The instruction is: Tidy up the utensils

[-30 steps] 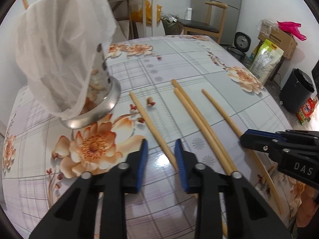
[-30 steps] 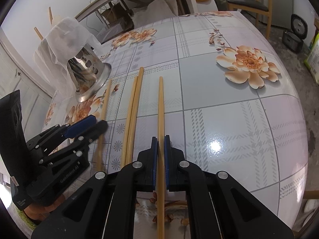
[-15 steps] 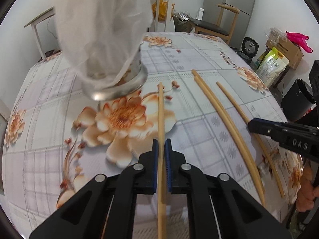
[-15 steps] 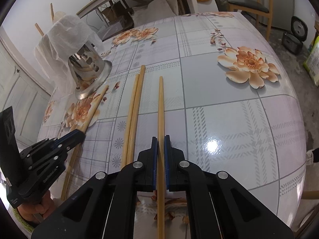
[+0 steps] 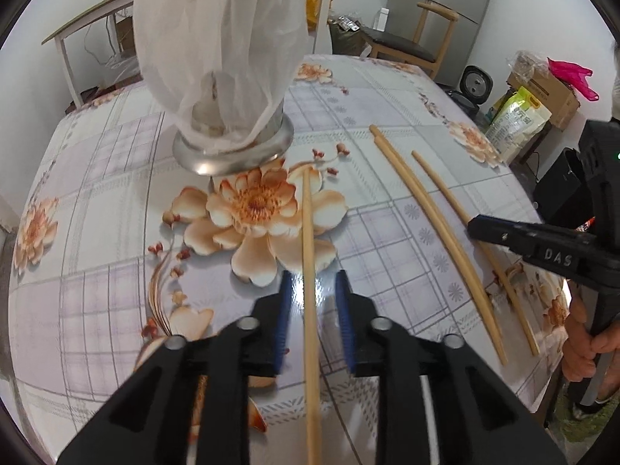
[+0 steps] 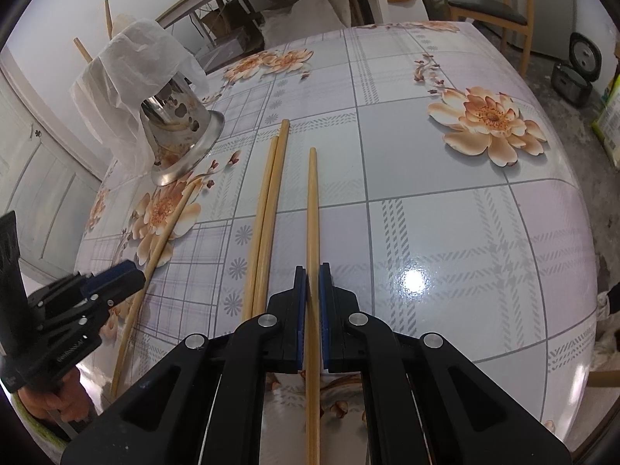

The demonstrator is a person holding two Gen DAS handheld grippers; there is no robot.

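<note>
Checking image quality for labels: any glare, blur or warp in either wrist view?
Left wrist: glare patch on the tablecloth between the open jaws, soft blur on the near chopstick, fisheye bends the table edge. Right wrist: sharp, one glare spot right of the clamped chopstick.

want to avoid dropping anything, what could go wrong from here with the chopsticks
The left gripper has just been opening, its pads clear of the chopstick between them, so that stick may slip or roll. The holder is draped in a plastic bag, which could block insertion. The right gripper, shut on another chopstick, grips its near end, so the tip may swing.
</note>
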